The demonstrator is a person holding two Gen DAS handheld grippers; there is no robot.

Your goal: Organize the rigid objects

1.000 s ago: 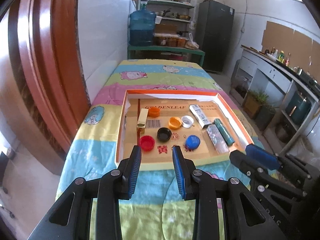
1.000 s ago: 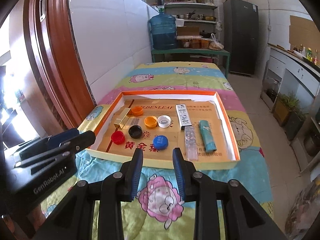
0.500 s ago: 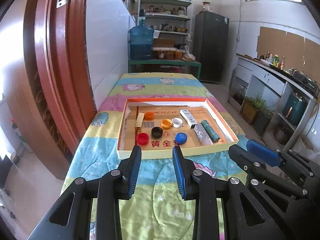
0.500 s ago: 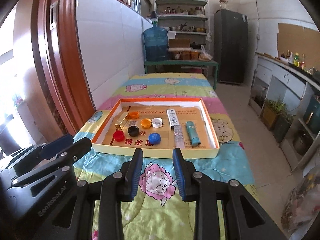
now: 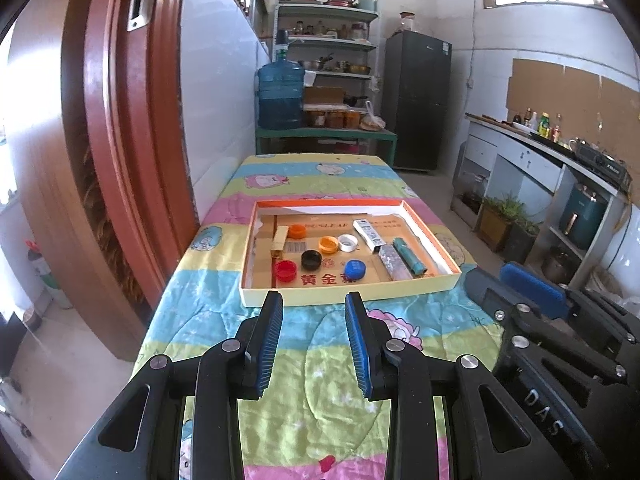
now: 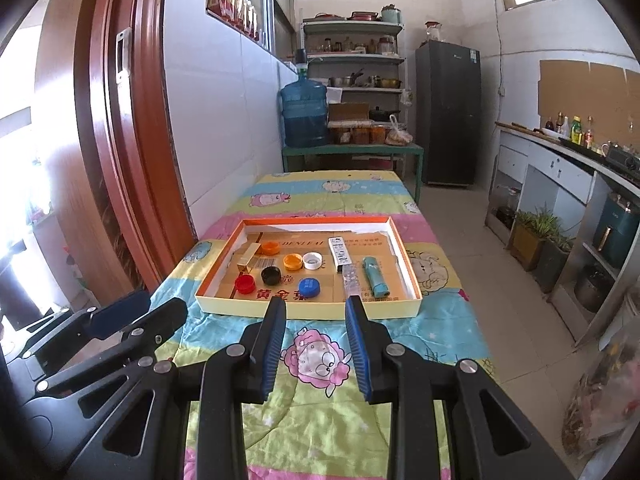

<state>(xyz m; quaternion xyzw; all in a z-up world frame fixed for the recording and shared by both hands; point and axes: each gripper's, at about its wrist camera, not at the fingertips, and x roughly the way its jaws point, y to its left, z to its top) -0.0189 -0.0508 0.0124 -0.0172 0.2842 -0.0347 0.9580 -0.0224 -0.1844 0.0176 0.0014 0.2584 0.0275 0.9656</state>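
Note:
A shallow orange-rimmed box tray (image 5: 434, 236) (image 6: 408, 264) lies on the quilted table. It holds red (image 5: 286, 271), black (image 5: 311, 259), blue (image 5: 355, 269), white (image 5: 347, 242) and two orange (image 5: 328, 244) bottle caps, a gold box (image 5: 280, 238), a white tube box (image 5: 370, 234), a silver pack (image 5: 394, 264) and a teal roll (image 5: 409, 255). My left gripper (image 5: 314, 306) and right gripper (image 6: 316, 310) are open and empty, held well back from the tray's near edge.
A colourful cartoon quilt (image 5: 320, 184) covers the table. A red door frame (image 5: 120, 140) and tiled wall stand on the left. A blue water jug (image 5: 279, 96), shelves and a dark fridge (image 5: 416, 104) are behind. A counter (image 6: 560, 168) runs along the right.
Both grippers have pulled back and up from the tray, which now looks smaller and farther away. The jaws stayed open. Nothing in the tray moved.

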